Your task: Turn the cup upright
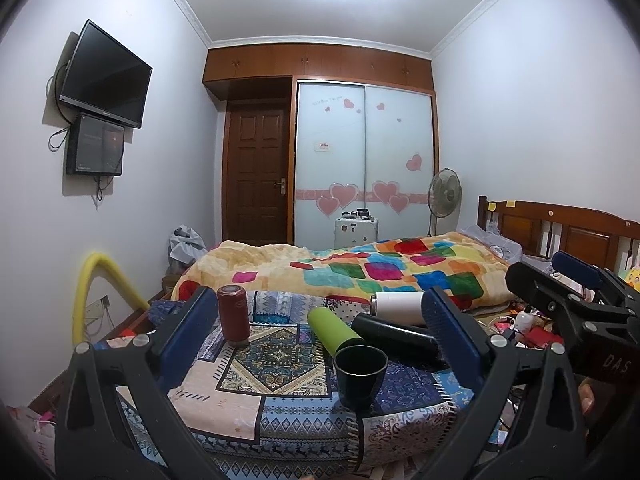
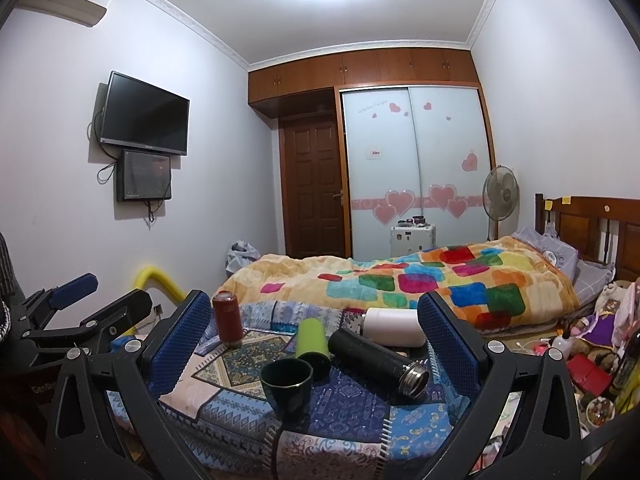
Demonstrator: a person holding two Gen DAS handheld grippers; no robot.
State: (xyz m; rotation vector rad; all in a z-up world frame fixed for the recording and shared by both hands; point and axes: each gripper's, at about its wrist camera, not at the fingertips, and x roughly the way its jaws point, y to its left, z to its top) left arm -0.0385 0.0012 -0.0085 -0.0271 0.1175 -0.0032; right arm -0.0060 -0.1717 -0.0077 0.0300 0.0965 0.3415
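Observation:
A dark green cup (image 1: pixel 361 374) stands upright, mouth up, on the patterned cloth (image 1: pixel 256 372); it also shows in the right wrist view (image 2: pixel 287 384). A red bottle (image 1: pixel 233 314) (image 2: pixel 227 317) stands upright at the back left. A lime green bottle (image 1: pixel 334 329) (image 2: pixel 312 343), a black bottle (image 1: pixel 394 338) (image 2: pixel 378 360) and a white bottle (image 1: pixel 400 307) (image 2: pixel 394 326) lie on their sides. My left gripper (image 1: pixel 320 344) is open and empty, short of the cup. My right gripper (image 2: pixel 312 344) is open and empty, short of the bottles; it also shows in the left wrist view (image 1: pixel 560 280).
A bed with a colourful patchwork blanket (image 1: pixel 360 268) lies behind the cloth. Clutter (image 2: pixel 592 364) covers the floor at the right. A yellow foam tube (image 1: pixel 100 280) arches at the left. A wall TV (image 1: pixel 104 76), a door and a wardrobe are far off.

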